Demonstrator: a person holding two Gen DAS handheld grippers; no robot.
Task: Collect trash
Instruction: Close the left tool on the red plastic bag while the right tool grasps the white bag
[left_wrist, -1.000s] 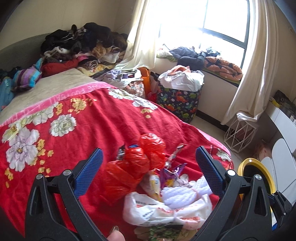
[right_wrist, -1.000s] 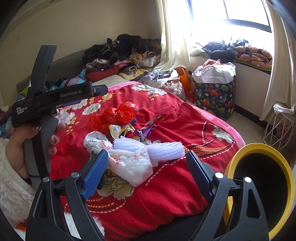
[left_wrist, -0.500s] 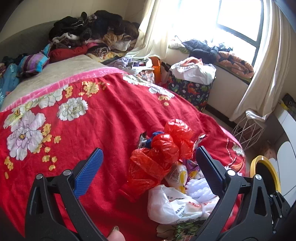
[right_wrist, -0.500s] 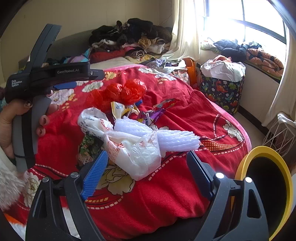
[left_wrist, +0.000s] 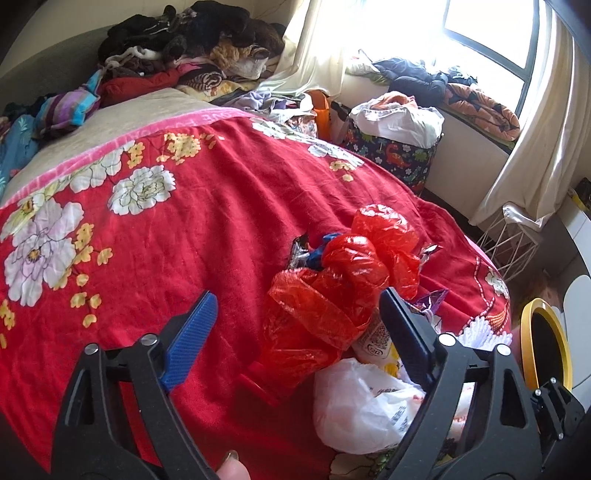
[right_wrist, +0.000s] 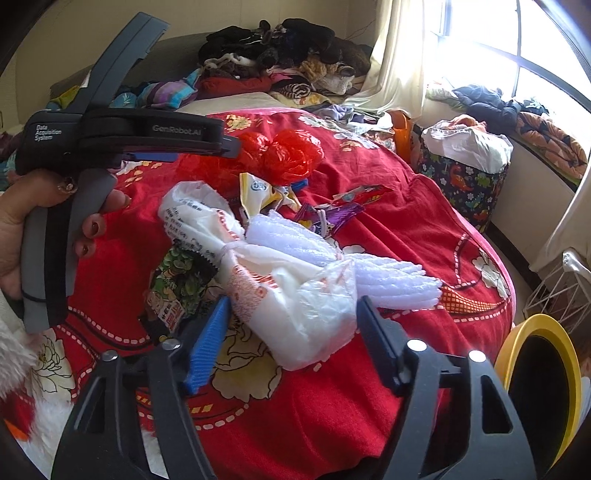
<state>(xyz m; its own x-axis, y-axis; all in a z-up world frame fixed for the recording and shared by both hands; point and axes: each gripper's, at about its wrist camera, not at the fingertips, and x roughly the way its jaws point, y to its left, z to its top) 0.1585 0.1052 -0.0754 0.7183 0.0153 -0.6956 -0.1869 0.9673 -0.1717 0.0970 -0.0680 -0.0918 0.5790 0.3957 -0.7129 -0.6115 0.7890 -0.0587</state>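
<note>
Each gripper is black plastic with triangular cut-outs in its arms and silver screws at the pivots. On both the left gripper (left_wrist: 297, 321) and the right gripper (right_wrist: 291, 330), one finger carries a ribbed blue pad and the other a black one. At the left of the right wrist view, the left gripper's body bears white lettering, "GenRobot.AI" and "Data Acquisition System", above a grey handle. The left hand (right_wrist: 22, 221) has dark red nail polish, with fluffy white fabric at the wrist.

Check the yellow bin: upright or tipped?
Upright: the yellow bin stands beside the bed, its round mouth opening upward. Contents cannot tell.
</note>
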